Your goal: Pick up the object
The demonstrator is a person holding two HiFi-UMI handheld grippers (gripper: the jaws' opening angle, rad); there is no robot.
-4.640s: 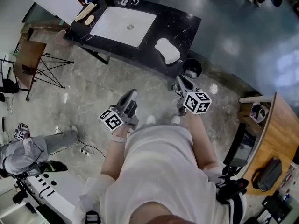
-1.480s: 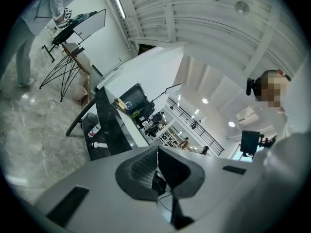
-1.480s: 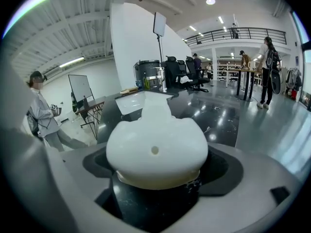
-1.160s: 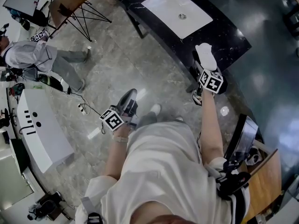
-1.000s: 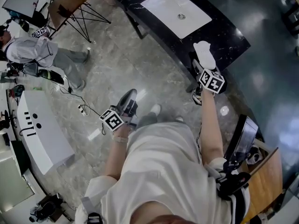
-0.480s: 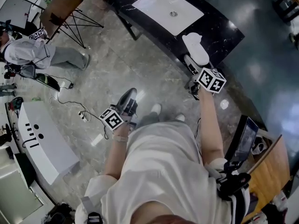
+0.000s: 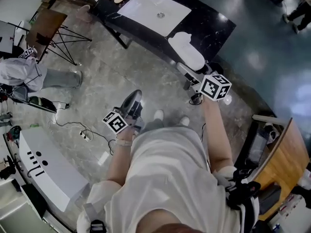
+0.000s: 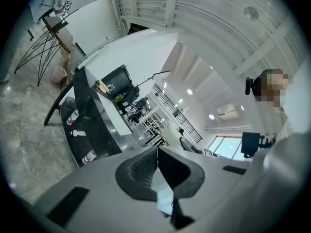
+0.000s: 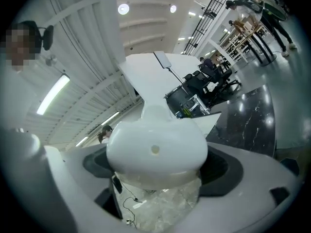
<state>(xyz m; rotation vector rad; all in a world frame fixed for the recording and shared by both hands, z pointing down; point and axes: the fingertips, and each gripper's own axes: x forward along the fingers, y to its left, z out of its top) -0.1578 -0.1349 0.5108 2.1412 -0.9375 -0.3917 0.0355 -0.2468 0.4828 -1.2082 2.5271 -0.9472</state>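
Black counter (image 7: 209, 21) runs across the top of the head view, white basin (image 7: 153, 11) set into it. Grey marbled floor (image 7: 126, 67) lies between the counter and the wearer, with nothing standing in that stretch.

Off to the left: brown-topped folding stand (image 7: 45, 25) on thin black legs, and below it a person in grey (image 7: 19, 71) with one leg stretched out. White cabinet (image 7: 46, 166) at lower left, with a cable (image 7: 80, 130) trailing on the floor beside it. Wooden desk (image 7: 286, 159) at the right edge. The wearer's own shoes (image 7: 158, 114) show just ahead of the torso.

White object (image 7: 187, 50), rounded and elongated, overlaps the counter's near edge in the head view. The right gripper (image 7: 188, 72) has it clamped between its jaws. The right gripper view shows the object's broad white end filling the gap, with marbled floor and a cable visible beneath it. Whether its far end touches the counter, cannot tell.

Right arm reaches forward, nearly straight, marker cube uppermost, jaws aimed at the counter's edge.

Left gripper (image 7: 133, 100) hangs over bare floor well short of the counter, elbow bent, held close to the body. In the left gripper view its dark pads (image 8: 138, 173) meet edge to edge with nothing between them
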